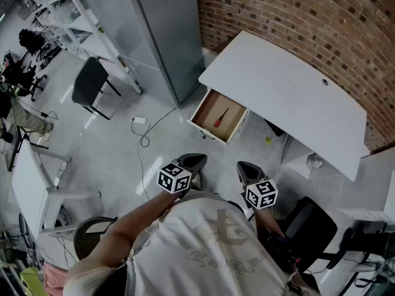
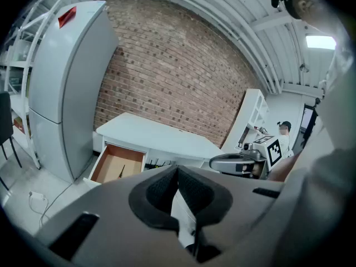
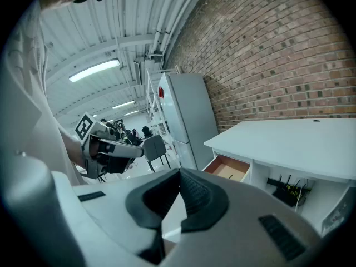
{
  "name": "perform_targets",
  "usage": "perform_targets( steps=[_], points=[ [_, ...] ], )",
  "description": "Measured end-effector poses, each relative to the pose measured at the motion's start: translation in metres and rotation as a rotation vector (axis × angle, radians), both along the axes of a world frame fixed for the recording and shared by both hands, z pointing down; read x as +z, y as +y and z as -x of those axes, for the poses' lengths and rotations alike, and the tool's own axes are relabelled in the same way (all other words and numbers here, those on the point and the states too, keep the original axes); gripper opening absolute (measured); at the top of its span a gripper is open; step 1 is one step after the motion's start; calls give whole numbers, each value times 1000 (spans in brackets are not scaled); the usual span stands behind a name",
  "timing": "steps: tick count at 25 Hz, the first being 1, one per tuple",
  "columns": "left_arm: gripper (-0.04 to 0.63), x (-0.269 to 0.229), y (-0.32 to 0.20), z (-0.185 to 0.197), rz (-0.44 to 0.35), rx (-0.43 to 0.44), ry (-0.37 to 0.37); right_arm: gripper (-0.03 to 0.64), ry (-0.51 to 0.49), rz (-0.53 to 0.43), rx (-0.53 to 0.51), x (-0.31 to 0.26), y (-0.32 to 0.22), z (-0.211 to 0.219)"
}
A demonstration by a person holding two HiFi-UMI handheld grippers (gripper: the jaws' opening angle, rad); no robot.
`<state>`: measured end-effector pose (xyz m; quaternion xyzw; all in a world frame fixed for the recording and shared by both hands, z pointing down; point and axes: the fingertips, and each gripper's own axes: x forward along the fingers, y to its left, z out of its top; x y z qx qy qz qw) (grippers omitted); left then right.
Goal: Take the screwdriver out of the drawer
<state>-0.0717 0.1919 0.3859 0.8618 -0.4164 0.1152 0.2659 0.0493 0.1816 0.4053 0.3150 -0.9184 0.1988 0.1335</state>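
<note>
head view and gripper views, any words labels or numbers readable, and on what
No text can be read in any view.
The print on the person's shirt: too blurred to read.
The red tag on the fridge: too small to read.
The marker cubes on the left gripper and right gripper: black-and-white squares only, no letters.

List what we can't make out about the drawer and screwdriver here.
- Screwdriver tip type: too small in the head view; a mere sliver in the left gripper view.
- Drawer rear: hidden under the desk, head view.
- Drawer floor: mostly blocked by its side wall, right gripper view.
</note>
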Motion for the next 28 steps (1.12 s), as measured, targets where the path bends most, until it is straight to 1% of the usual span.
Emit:
perform_targets(
  steps=[5,11,14,17,21,28],
  points=[
    [21,-3,6,-19,-4,3,10,23,2,-6,16,-6,8,-23],
    [21,0,21,-39,-19,76,-22,23,14,5,60,-4,24,-44],
    [21,2,23,-45,-18,81,-18,25,7,21,91,1,28,-53],
    [21,5,32,-46,-10,83,-19,25,-3,42,118,8,35,-57],
    [21,11,48,-41,8,88,-30,25,-3,67,127,14,44,-53],
    [21,11,57,-28,5,53,-34,25,15,55,89,17,49,-41]
  ],
)
